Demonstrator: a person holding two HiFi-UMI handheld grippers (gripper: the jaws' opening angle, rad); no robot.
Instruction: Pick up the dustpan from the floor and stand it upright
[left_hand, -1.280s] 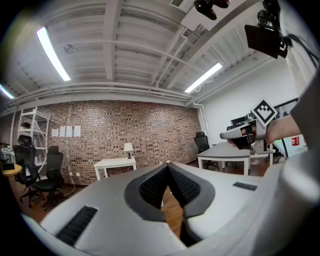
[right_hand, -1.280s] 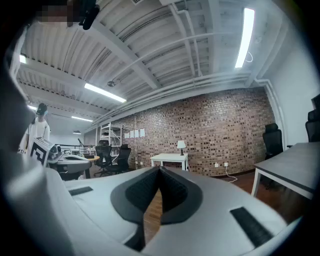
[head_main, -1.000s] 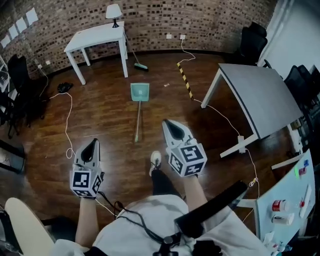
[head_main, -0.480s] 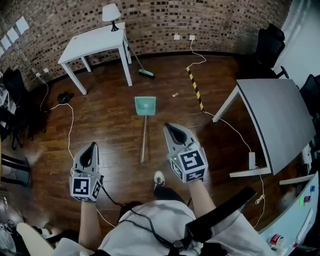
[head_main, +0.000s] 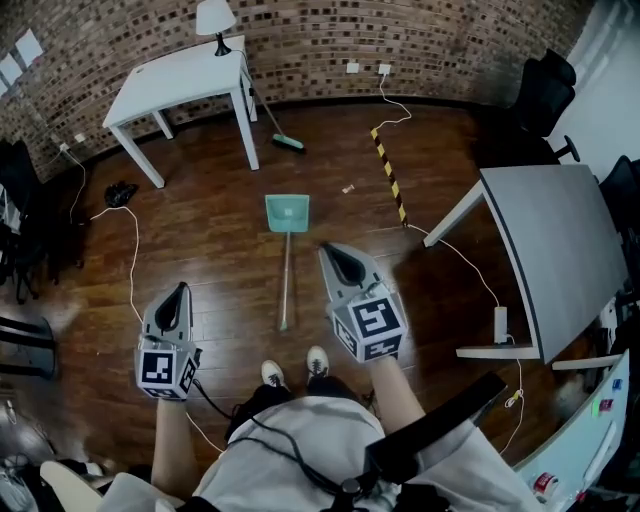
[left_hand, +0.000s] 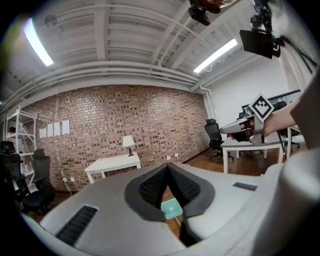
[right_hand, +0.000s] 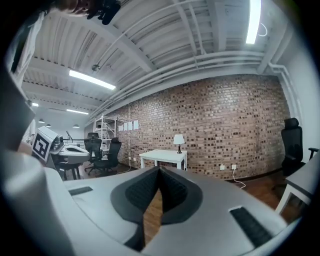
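A teal dustpan (head_main: 286, 213) lies flat on the wooden floor, and its long thin handle (head_main: 284, 290) runs back toward my feet. In the head view my left gripper (head_main: 181, 288) is held left of the handle's near end, shut and empty. My right gripper (head_main: 327, 249) hovers just right of the handle, also shut with nothing in it. Both are well above the floor and apart from the dustpan. In the left gripper view (left_hand: 167, 166) the dustpan pan (left_hand: 172, 208) shows below the closed jaw tips. The right gripper view (right_hand: 159, 170) shows only floor under its shut jaws.
A white table (head_main: 180, 80) with a lamp (head_main: 212, 18) stands at the brick wall, and a broom (head_main: 285, 140) leans by its leg. A grey table (head_main: 560, 250) is at the right. Yellow-black floor strip (head_main: 388, 175), white cables (head_main: 130, 260) and office chairs (head_main: 545, 85) ring the floor.
I have walked toward the dustpan; it now lies nearer in the head view and both my shoes show. Both grippers travelled along, still shut and empty.
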